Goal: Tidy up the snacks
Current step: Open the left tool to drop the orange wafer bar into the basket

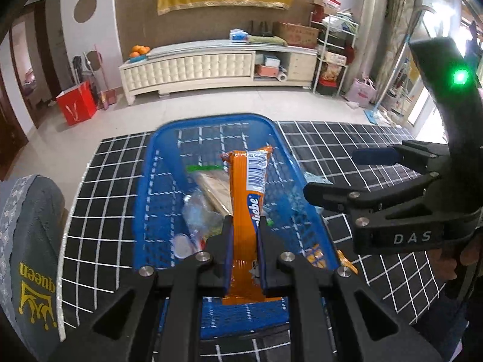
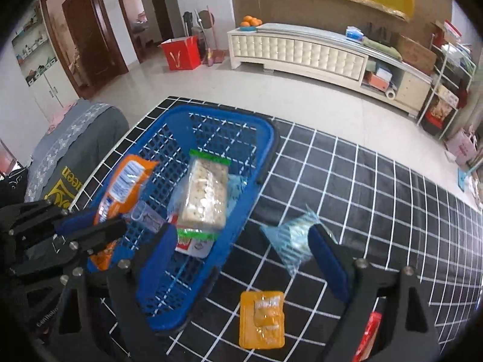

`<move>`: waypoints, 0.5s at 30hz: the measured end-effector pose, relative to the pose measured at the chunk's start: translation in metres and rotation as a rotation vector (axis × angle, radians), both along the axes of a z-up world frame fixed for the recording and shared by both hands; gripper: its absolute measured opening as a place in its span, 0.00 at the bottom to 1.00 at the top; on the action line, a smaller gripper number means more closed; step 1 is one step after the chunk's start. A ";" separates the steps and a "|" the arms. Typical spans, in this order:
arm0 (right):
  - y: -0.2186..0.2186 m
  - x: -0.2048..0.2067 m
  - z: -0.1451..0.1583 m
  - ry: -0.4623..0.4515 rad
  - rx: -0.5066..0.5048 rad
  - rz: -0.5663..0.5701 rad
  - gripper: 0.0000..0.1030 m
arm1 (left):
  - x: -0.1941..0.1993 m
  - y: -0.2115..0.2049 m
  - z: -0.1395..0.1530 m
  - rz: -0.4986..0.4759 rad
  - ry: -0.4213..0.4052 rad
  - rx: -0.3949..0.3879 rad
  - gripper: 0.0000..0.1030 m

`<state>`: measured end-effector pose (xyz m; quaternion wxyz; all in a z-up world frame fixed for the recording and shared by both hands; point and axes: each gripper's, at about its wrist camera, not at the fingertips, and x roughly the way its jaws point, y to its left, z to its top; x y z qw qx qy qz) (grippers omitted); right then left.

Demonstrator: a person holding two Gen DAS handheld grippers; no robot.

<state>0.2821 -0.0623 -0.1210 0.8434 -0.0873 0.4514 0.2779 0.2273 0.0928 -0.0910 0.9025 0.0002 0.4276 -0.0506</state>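
the left gripper [image 1: 244,235] pinches a long orange snack packet [image 1: 246,199] above a blue mesh basket [image 1: 157,181], which sits on a black tablecloth with white grid lines [image 1: 347,144]; inside the basket lie a clear pack of crackers [image 2: 205,196] and other wrapped snacks; the right gripper [image 2: 244,247] hangs beside the basket with its jaws spread wide and nothing between its pads; a pale blue wrapper [image 2: 294,241] and a yellow sachet [image 2: 262,319] lie on the cloth beneath it; a red packet [image 2: 369,338] shows at the lower edge.
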 end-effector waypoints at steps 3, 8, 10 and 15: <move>-0.010 -0.004 -0.002 0.004 0.004 -0.015 0.88 | 0.000 -0.009 -0.009 -0.027 0.032 0.001 0.12; -0.021 -0.008 -0.001 0.003 0.000 -0.034 0.88 | -0.003 -0.018 -0.021 -0.044 0.055 0.005 0.16; -0.025 -0.012 0.000 0.001 0.003 -0.038 0.88 | -0.003 -0.018 -0.021 -0.041 0.059 0.000 0.30; -0.033 -0.020 0.005 -0.007 0.018 -0.046 0.88 | -0.011 -0.015 -0.011 -0.019 0.048 -0.025 0.48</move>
